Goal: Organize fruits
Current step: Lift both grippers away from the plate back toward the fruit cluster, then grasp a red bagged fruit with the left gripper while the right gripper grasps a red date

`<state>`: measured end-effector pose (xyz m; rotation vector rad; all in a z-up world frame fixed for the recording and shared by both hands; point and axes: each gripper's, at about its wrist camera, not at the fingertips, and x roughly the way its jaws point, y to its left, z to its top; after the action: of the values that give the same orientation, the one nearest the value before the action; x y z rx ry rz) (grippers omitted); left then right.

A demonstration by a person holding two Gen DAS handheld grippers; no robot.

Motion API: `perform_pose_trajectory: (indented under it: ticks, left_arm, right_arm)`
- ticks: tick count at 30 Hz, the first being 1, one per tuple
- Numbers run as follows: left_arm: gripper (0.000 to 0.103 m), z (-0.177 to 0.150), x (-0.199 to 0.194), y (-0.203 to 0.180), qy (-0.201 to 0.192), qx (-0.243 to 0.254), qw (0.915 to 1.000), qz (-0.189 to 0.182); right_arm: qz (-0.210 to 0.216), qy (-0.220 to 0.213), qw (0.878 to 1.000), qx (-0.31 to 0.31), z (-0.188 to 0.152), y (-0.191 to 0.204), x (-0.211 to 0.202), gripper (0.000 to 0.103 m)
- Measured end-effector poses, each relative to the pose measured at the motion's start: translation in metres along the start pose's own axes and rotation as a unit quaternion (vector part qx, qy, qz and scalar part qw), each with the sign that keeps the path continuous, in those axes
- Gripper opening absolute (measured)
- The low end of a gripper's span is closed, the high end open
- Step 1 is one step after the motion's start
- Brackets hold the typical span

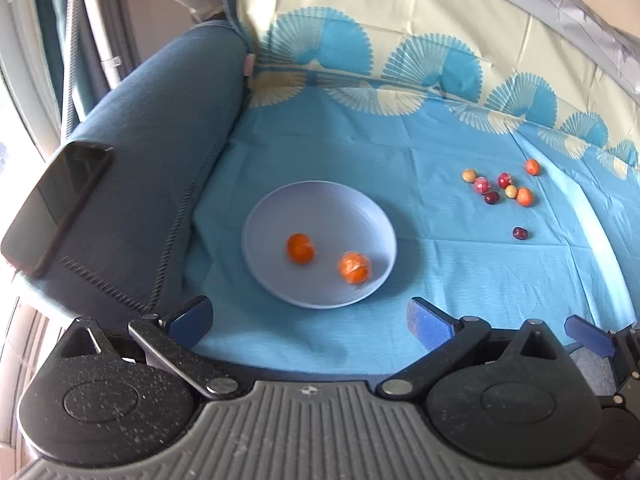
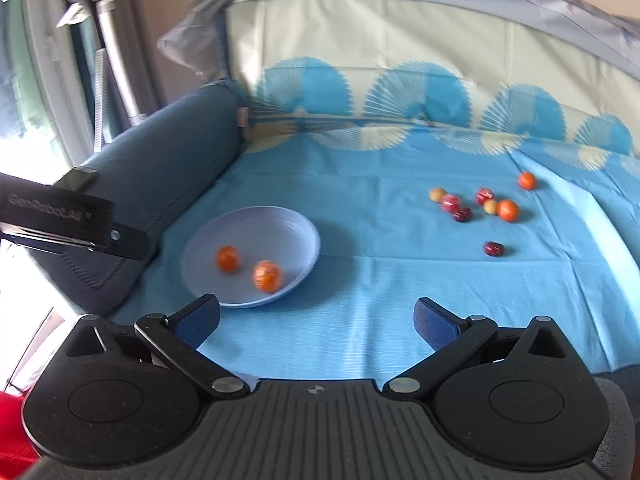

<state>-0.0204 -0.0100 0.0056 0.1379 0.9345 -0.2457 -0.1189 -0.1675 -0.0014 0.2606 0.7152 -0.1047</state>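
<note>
Left claw: my left claw (image 1: 310, 322) hangs wide apart and empty, low over the near edge of the blue cloth (image 1: 460, 280), just short of the plate.
Right claw: my right claw (image 2: 316, 324) is spread too, nothing between the pads, hovering over bare cloth to the right of the plate.
Plate: pale lilac plate (image 1: 372, 216) sits on the cloth beside the dark blue bolster (image 1: 160, 152); two oranges already lie in it, one (image 1: 300, 248) toward the middle, one (image 1: 354, 267) near the front rim, apart from each other.
Loose fruit: a small cluster (image 2: 476, 204) of orange, red and yellowish pieces lies well off to the right, one orange (image 2: 527, 180) beyond it, one dark red piece (image 2: 494, 248) alone on the near side.
Handling: I judge these small, round, light and smooth, so they will roll off if nudged; the soft cloth may damp that a little.
Grip: I'd close across the widest middle of one piece from above, gently, since the skin may bruise.
Best pick: the lone dark red one, clear of its neighbours.
</note>
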Motion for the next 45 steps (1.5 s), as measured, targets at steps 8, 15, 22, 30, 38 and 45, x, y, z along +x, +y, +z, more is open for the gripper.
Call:
perform_pose_trajectory:
  ticks: [8,15,22,30,38,45]
  left_arm:
    - [0.103,0.052,0.06,-0.072,0.009,0.041,0.9987,-0.028]
    - [0.103,0.104,0.144,-0.141,0.031,0.068,0.9963,-0.041]
    - [0.103,0.146,0.228,-0.202,0.058,0.076,0.9938,-0.058]
    - [0.103,0.171,0.319,-0.258,0.115,0.037,0.9909,-0.059]
    - [0.088,0.177,0.362,-0.277,0.149,0.004,0.9884,-0.03]
    - [0.031,0.176,0.338,-0.271,0.138,0.023,0.9891,-0.044]
  right_arm:
    - [-0.101,0.0,0.992,0.076,0.003,-0.08,0.055,0.102]
    - [-0.181,-0.013,0.976,0.119,0.021,-0.165,0.15,0.102]
    - [-0.197,0.012,0.973,0.118,0.019,-0.2,0.235,0.063]
    - [-0.256,-0.007,0.96,0.111,0.025,-0.231,0.238,0.034]
    - [-0.263,-0.006,0.958,0.113,0.025,-0.234,0.24,0.034]
    - [-0.268,-0.009,0.957,0.112,0.025,-0.231,0.239,0.034]
